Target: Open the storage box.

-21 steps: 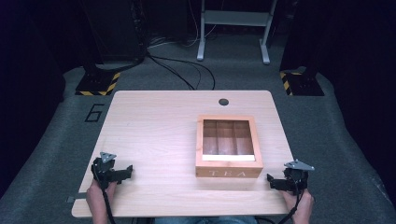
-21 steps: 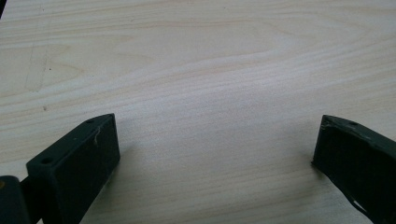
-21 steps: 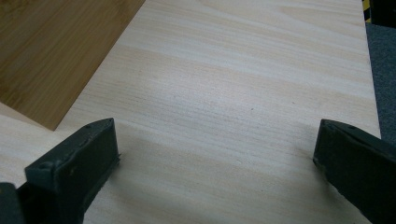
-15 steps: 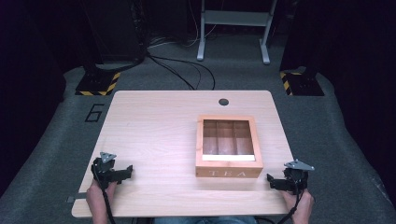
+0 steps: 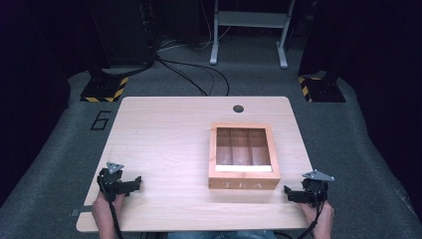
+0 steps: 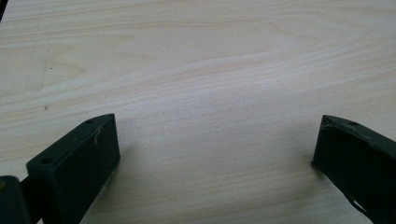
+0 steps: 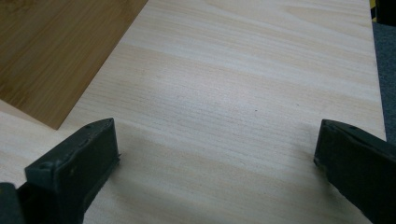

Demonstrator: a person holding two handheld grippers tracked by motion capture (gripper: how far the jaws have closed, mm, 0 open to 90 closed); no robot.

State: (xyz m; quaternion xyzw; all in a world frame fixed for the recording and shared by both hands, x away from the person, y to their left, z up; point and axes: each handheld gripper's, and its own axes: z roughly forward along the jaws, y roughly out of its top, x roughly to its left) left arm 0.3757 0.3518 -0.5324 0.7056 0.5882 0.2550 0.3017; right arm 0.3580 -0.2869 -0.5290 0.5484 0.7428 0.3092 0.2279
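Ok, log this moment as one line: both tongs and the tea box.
left tongs: open, empty, near table front-left | right tongs: open, empty, right of tea box | tea box: lid closed, untouched

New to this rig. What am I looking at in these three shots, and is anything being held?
There is no robot arm here: a person sits at a wooden table and holds a handheld pair of tongs in each hand. The high view comes from a fixed camera above, looking forward and down; the forearms come in from the bottom. There the left tongs rest near the table's front left corner and the right tongs near its front right.

The other two pictures come from cameras riding on the tongs, each looking along its own two black jaws. In both, the jaws stand wide apart with only bare tabletop between them, so nothing is held.

On the table lies a wooden tea box marked TEA, with a clear-windowed lid and compartments inside. Its corner shows in the right gripper view.
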